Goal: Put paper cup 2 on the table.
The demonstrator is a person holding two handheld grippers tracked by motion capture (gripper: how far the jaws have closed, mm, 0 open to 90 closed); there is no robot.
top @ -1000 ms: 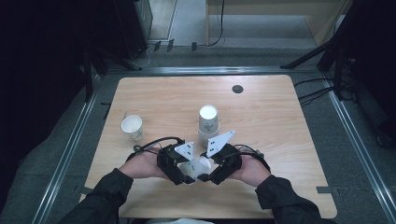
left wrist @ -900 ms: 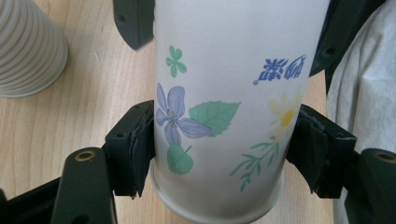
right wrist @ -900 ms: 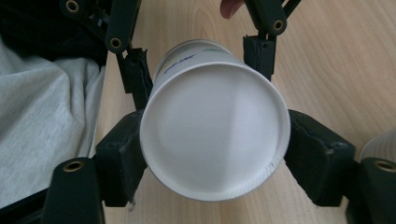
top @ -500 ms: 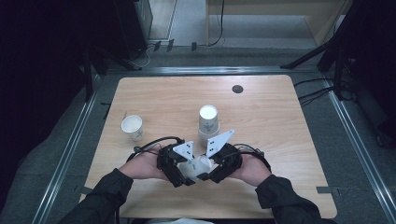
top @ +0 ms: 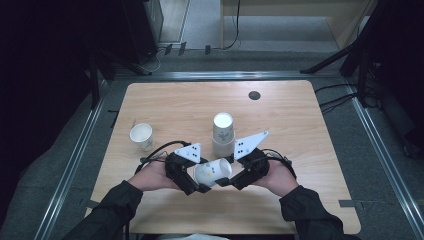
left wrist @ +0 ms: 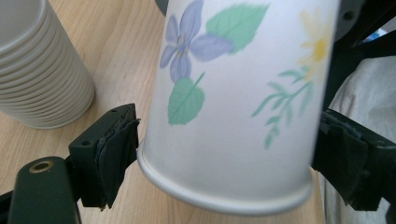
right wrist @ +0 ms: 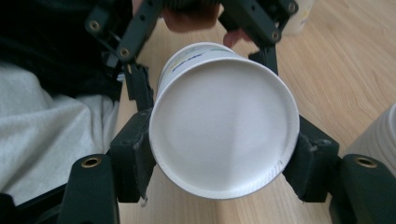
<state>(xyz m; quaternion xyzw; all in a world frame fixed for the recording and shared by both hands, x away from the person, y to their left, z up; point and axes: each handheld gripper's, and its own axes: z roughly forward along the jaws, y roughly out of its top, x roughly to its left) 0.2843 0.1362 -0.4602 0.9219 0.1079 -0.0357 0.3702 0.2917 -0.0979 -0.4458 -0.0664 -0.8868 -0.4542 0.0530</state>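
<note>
A flowered paper cup [top: 213, 171] lies on its side above the near part of the wooden table [top: 310, 150], held between the two hand-held grippers. The right gripper [right wrist: 223, 151] is clamped on the cup's base end: in the right gripper view both pads press against the rim of the white bottom. Its jaws have just been closing, with the cup between them. The left gripper [left wrist: 229, 158] has just been opening; in the left gripper view its jaws now stand wide on either side of the cup's mouth end, the left-hand pad at or just beside the rolled rim, the right-hand pad just clear of the wall, so no grip is seen there. Compared with the frame a second ago, the hold has passed from the left gripper to the right, while the cup's place in the high view is nearly unchanged. A stack of paper cups [top: 222, 135] stands upside down just behind the grippers, and a single upright paper cup [top: 141, 136] stands well apart on the left, both unmoved.
</note>
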